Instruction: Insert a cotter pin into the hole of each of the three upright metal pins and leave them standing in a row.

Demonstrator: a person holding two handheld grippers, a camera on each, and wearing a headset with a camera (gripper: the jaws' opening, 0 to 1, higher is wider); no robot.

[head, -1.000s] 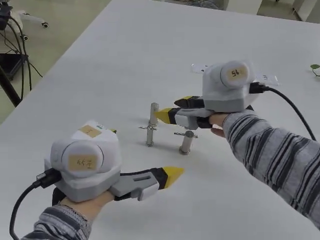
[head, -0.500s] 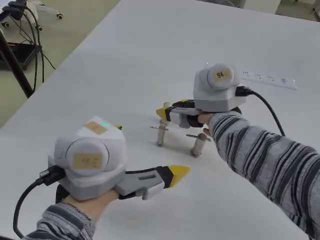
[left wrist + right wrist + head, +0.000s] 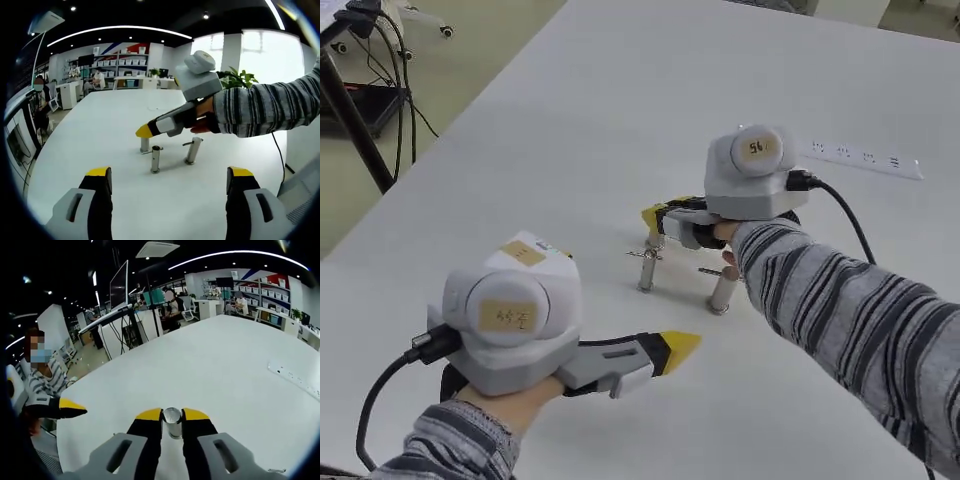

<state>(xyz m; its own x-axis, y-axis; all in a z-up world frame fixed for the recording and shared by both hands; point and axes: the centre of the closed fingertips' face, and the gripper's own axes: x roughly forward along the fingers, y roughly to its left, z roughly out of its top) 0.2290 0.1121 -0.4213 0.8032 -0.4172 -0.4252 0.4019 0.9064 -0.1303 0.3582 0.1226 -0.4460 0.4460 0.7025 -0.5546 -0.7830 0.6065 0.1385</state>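
Note:
Three short upright metal pins stand close together on the white table. The near pin (image 3: 647, 272) (image 3: 155, 159) and the right pin (image 3: 723, 290) (image 3: 192, 150) each carry a cotter pin (image 3: 644, 255) (image 3: 711, 271) crosswise. My right gripper (image 3: 655, 218) (image 3: 172, 416) is shut on the top of the far pin (image 3: 173, 422) (image 3: 144, 145), which its jaws mostly hide in the head view. My left gripper (image 3: 676, 346) (image 3: 170, 174) hovers open and holds nothing, a hand's width in front of the pins.
A white power strip (image 3: 860, 158) (image 3: 295, 378) lies at the back right of the table. The table's left edge (image 3: 440, 150) drops to a floor with cables and a stand (image 3: 360, 100). A cable (image 3: 850, 225) trails from the right gripper.
The right gripper has moved onto the far pin, its jaws now around the pin's top. The left gripper has stayed roughly in place. The head camera has shifted.

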